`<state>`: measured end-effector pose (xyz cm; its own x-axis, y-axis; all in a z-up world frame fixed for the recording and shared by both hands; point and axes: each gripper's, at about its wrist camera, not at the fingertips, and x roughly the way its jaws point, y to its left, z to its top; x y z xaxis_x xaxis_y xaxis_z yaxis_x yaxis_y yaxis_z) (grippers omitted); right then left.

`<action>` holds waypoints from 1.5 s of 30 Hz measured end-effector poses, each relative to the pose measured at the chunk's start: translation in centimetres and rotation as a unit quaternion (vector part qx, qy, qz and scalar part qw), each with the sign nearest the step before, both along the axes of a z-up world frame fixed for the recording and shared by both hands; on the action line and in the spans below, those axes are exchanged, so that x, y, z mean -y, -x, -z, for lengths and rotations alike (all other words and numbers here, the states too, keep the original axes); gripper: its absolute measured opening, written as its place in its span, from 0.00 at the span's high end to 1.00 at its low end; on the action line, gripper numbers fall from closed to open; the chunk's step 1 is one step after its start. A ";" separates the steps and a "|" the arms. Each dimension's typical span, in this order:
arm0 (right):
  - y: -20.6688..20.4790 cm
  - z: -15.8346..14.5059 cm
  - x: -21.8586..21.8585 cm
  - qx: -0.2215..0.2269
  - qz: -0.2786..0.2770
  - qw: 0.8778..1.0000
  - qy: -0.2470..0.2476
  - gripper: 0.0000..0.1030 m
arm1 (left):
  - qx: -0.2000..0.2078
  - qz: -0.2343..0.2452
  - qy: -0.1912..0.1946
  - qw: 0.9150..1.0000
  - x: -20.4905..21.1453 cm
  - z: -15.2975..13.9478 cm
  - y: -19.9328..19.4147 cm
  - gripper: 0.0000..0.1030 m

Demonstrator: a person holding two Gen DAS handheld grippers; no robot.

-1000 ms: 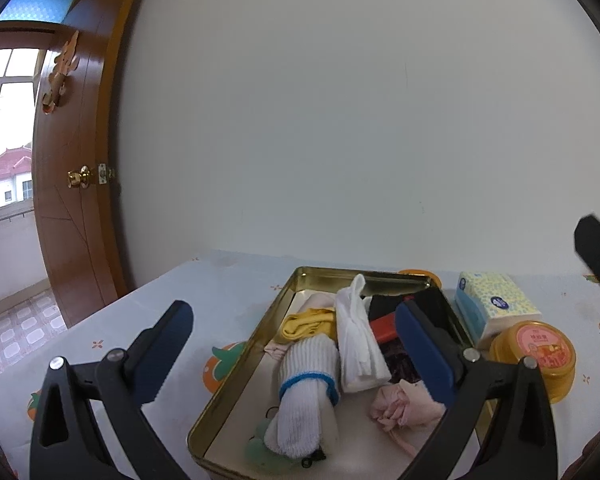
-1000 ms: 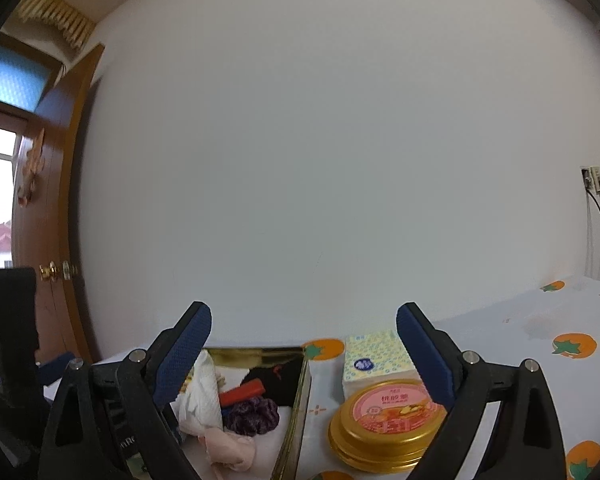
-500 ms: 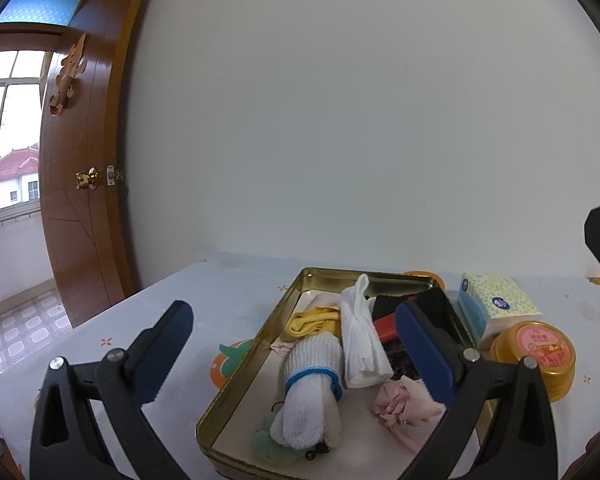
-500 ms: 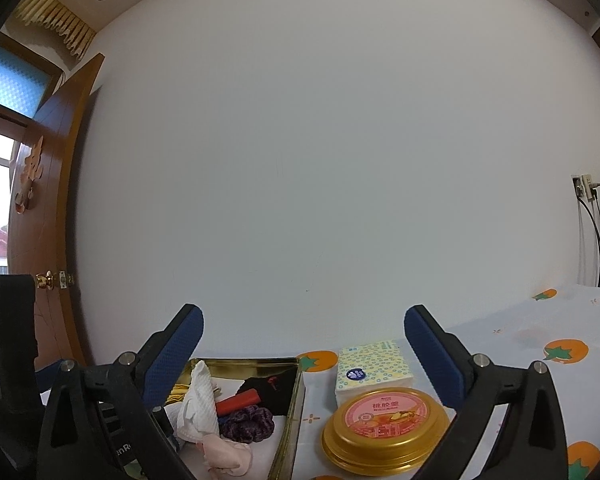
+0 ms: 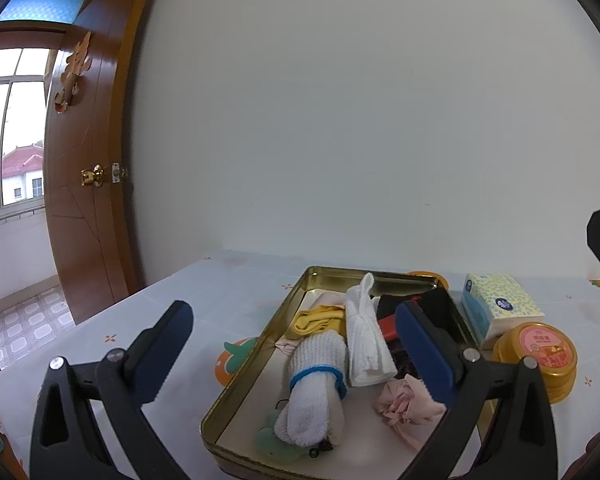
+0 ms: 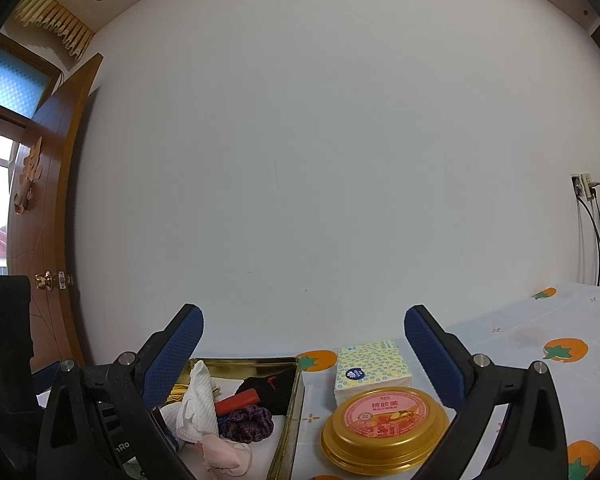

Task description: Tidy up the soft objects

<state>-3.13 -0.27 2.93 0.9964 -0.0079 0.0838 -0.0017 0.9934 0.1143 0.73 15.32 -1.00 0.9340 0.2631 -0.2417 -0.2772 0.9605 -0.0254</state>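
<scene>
A gold tin tray on the table holds soft items. They are a rolled white knit sock with a blue band, a folded white cloth, a yellow cloth, a crumpled pink cloth, a black cloth and a purple scrunchie. A red stick lies among them. My left gripper hovers open over the tray's near end, holding nothing. My right gripper is open and empty, level, above the tray's right rim.
A tissue pack and a round gold tin with a pink lid stand right of the tray. The tablecloth has orange fruit prints. A white wall is close behind, with a wooden door at the left. Wall socket and cables at the right.
The right gripper's jaws spread a little wider. Both views shifted only slightly, and the things in the tray lie as before.
</scene>
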 end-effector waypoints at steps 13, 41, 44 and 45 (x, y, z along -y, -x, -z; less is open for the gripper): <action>-0.1 0.0 0.3 -0.006 0.003 1.000 -0.004 0.01 | -0.003 0.000 -0.002 1.000 0.1 0.0 0.2 0.01; -0.1 -0.1 0.1 0.002 0.011 1.000 -0.006 0.01 | -0.003 -0.012 -0.004 1.000 0.2 0.1 0.2 0.01; 0.1 -0.1 0.0 0.004 0.012 1.000 -0.006 0.01 | -0.005 -0.015 -0.004 1.000 0.1 0.1 0.2 0.01; 0.1 -0.1 0.0 0.004 0.012 1.000 -0.006 0.01 | -0.005 -0.016 -0.004 1.000 0.1 0.1 0.2 0.01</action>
<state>-3.20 -0.28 3.00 0.9952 -0.0328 0.0922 0.0210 0.9918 0.1257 0.54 15.23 -1.12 0.9229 0.2942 -0.2485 -0.3075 0.9514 -0.0157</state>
